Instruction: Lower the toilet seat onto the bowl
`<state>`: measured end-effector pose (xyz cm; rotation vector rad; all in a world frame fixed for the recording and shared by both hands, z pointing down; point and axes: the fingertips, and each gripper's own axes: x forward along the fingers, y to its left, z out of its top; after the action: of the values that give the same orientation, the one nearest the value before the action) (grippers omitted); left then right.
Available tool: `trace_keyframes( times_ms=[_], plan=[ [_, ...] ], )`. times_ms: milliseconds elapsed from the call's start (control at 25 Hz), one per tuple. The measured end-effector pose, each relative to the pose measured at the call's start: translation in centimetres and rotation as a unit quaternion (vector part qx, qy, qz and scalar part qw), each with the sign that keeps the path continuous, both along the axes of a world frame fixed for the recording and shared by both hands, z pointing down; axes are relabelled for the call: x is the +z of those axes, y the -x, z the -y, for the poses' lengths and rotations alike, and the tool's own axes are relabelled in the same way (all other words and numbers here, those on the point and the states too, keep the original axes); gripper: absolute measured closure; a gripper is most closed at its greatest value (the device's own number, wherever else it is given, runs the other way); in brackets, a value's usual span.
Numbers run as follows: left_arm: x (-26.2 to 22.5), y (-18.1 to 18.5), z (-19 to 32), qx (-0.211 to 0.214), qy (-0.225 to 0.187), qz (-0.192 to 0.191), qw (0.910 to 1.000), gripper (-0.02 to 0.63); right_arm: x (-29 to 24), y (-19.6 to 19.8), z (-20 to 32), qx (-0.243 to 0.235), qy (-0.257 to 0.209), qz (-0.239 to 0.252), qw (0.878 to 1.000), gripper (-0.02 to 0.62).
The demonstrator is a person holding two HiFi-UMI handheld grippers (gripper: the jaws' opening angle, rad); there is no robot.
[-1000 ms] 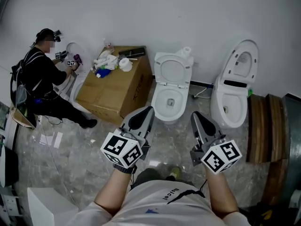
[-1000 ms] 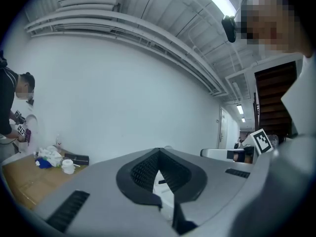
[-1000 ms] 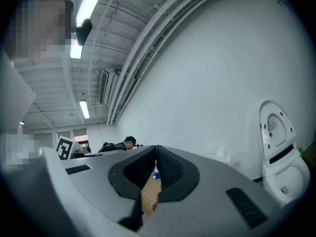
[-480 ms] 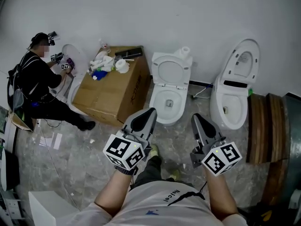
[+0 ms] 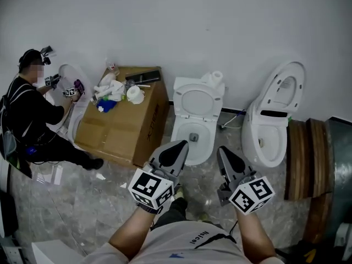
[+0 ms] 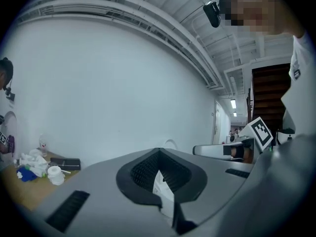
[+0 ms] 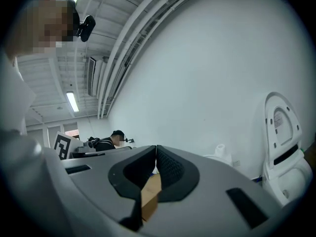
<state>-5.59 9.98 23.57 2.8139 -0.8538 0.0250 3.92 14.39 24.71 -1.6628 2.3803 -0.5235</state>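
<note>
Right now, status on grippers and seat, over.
Left gripper and right gripper shut, empty, short of the toilet. Seat up, not yet lowered onto bowl. Box beside bowl, off the path.

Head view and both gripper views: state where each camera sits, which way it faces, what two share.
Head view: on the person's head, facing steeply down at the middle toilet; both forearms, left gripper and right gripper show.
Left gripper view: rides the left gripper, faces the wall; its shut jaws show.
Right gripper view: rides the right gripper, faces the wall; its shut jaws show.
Shared: cardboard box, in head and left gripper views.
</note>
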Motion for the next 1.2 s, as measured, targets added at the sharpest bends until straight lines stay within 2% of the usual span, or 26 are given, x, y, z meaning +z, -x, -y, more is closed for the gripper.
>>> trace_keyframes(
  times_ms=[200,400,640,800,1000,1200],
  plan=[
    [1.0,0.1,6.1,0.022,-0.003,0.006,0.9997,0.597,0.9,1.2,6.1,0.009,0.008,-0.034,0.999,0.578],
    [2.2,-0.2,11.2,0.047,-0.005,0.002,0.9989,0.597,2.1,1.3,11.2,0.024,0.019,-0.104,0.994,0.578],
    [3.7,-1.6,15.6,0.058,-0.006,-0.002,0.9983,0.597,4.6,-0.2,16.1,0.024,0.045,-0.149,0.987,0.577],
    [5.3,-2.8,18.6,0.047,-0.008,-0.007,0.9988,0.597,7.2,-2.1,20.2,0.010,0.059,-0.185,0.981,0.577],
    [7.3,-4.5,22.7,0.018,-0.010,0.005,0.9998,0.597,10.8,-4.7,26.4,-0.019,0.068,-0.245,0.967,0.577],
    [10.5,-8.8,27.7,-0.003,-0.001,0.012,0.9999,0.597,14.0,-7.5,32.5,-0.059,0.072,-0.281,0.955,0.577]
  ],
)
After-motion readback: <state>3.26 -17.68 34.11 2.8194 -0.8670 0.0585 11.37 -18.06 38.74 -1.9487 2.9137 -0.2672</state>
